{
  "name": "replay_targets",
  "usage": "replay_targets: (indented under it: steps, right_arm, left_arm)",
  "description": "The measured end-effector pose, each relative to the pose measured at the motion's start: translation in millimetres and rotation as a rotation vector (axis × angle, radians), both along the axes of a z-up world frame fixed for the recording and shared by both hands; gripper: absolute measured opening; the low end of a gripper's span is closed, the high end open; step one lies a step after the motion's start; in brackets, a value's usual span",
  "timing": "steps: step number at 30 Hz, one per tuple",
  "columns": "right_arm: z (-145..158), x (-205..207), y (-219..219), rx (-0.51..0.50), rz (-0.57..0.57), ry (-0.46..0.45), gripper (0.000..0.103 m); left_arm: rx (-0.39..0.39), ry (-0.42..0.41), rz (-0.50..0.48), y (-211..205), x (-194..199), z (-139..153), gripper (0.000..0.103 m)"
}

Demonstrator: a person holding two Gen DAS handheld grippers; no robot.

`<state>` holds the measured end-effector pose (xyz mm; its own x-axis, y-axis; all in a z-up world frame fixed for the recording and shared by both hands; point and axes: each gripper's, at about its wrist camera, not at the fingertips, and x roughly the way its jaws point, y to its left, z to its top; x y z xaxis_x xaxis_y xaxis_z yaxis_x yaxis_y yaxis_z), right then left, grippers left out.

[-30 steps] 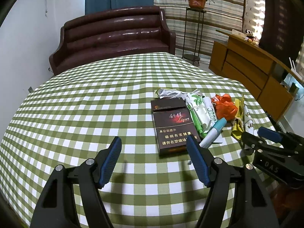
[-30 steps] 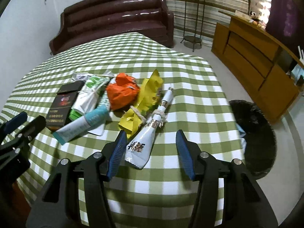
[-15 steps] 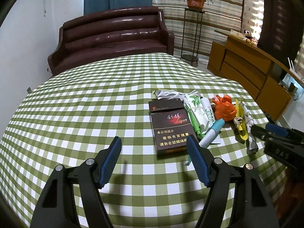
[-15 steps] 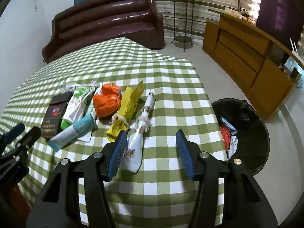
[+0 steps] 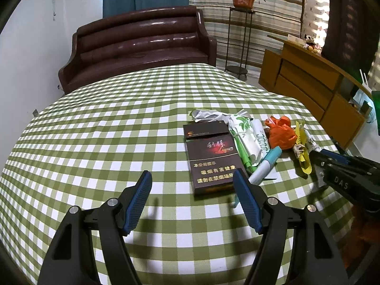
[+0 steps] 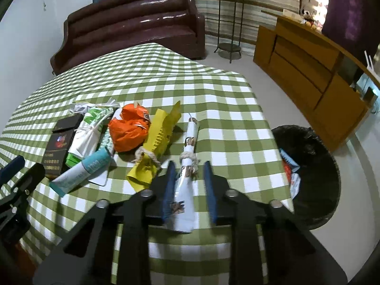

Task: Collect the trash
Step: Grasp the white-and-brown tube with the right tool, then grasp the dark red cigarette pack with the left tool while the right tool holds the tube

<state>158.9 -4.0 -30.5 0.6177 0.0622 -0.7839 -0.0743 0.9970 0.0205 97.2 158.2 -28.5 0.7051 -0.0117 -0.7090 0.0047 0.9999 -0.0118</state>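
Note:
Trash lies in a row on the green checked table (image 5: 95, 142): a dark cigarette box (image 5: 210, 159), a white-green wrapper (image 5: 244, 137), a teal tube (image 5: 266, 163), an orange bag (image 6: 129, 128), a yellow wrapper tied with twine (image 6: 156, 147) and a white rolled wrapper tied with twine (image 6: 186, 178). My right gripper (image 6: 188, 187) straddles the white rolled wrapper, its jaws partly closed with a gap on each side. My left gripper (image 5: 192, 199) is open and empty above the cloth, just short of the cigarette box. A black-lined trash bin (image 6: 311, 173) stands on the floor to the right of the table.
A dark red sofa (image 5: 140, 45) stands behind the table. A wooden cabinet (image 5: 315, 90) runs along the right wall, with a plant stand (image 5: 239, 35) in the corner. The bin holds a few pieces of trash (image 6: 289, 168).
My right gripper has moved forward over the white rolled wrapper and its jaws have narrowed around it. The left gripper has barely moved and stays open.

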Motion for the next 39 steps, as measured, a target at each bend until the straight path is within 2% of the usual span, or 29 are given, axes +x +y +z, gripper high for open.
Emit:
replay_targets:
  steps: [1, 4, 17, 18, 30, 37, 39]
  right_arm:
    - [-0.5, -0.5, -1.5, -0.004, -0.003, 0.000, 0.015]
    - [-1.0, -2.7, -7.4, 0.016, -0.004, 0.002, 0.015]
    - [3.3, -3.2, -21.4, 0.058, -0.001, -0.013, 0.015]
    - [3.3, -2.4, -22.2, 0.060, 0.000, -0.012, 0.015]
    - [-1.5, -0.2, -24.7, 0.069, 0.005, -0.005, 0.015]
    - [-2.4, 0.1, -24.1, 0.069, 0.004, -0.005, 0.015]
    - [-2.2, 0.0, -24.0, 0.068, 0.004, -0.006, 0.015]
  left_arm:
    - [0.001, 0.001, -0.005, -1.8, 0.3, -0.3, 0.069]
    - [0.008, 0.001, -0.015, -6.2, 2.3, -1.2, 0.069]
    - [-0.004, 0.044, -0.017, -12.6, 27.3, -4.9, 0.069]
    - [-0.005, 0.046, -0.019, -13.6, 28.9, -5.7, 0.072]
    - [0.008, 0.088, 0.006, -2.6, 34.3, -15.7, 0.073]
    - [0.009, 0.086, -0.003, -4.2, 39.7, -15.2, 0.073]
    - [0.006, 0.095, -0.009, -4.8, 41.1, -16.6, 0.066]
